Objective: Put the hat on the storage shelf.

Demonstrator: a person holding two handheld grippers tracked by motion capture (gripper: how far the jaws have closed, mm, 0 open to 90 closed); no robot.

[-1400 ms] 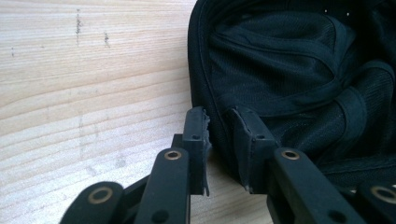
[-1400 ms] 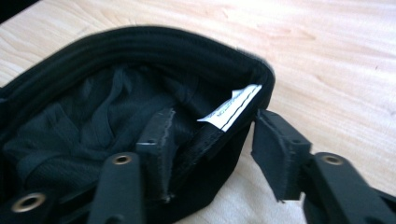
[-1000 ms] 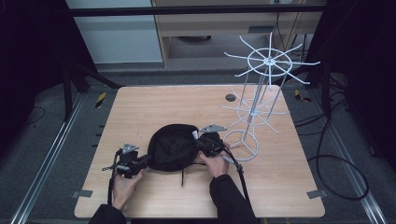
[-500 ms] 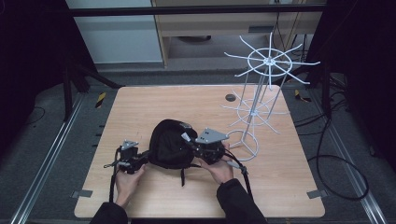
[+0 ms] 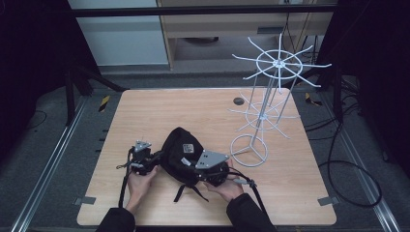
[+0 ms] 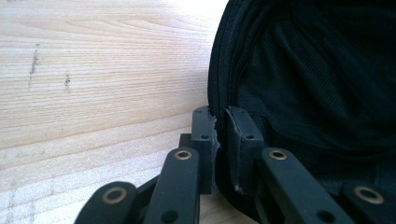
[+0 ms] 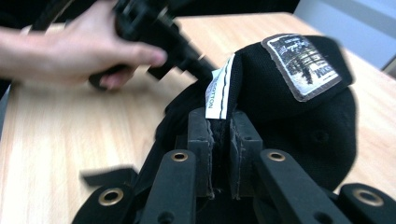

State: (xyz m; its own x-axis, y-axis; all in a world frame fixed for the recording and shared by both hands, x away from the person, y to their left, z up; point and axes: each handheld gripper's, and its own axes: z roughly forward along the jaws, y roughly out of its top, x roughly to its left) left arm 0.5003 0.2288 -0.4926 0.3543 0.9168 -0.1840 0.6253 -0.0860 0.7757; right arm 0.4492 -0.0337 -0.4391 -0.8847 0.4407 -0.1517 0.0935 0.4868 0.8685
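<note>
1. the pale wooden table (image 5: 300,193) lies under everything; its far corners run into dark surroundings, and the person's forearms are cut off by the bottom edge of the high view.
2. the white wire display stand with spoked rings (image 5: 270,96) stands upright on the right half of the table, its round base just beside the cap but apart from it; the thin spokes of the lower ring are hard to trace against the wood.
3. the black fabric cap with a printed patch (image 5: 180,150) sits at the near middle of the table between the two hands; whether it rests on the wood or is lifted clear cannot be told. its inside is a dark hollow in the left gripper view, with no detail readable.
4. the right gripper (image 7: 218,140) is clamped on the cap's fabric beside a white sewn-in label (image 7: 218,91), whose print is too blurred to read.
5. the left gripper (image 6: 220,140) is clamped on the cap's rim edge, pads pressed to the cloth.
6. a loose black strap (image 5: 186,189) trails from the cap toward the near edge.
</note>
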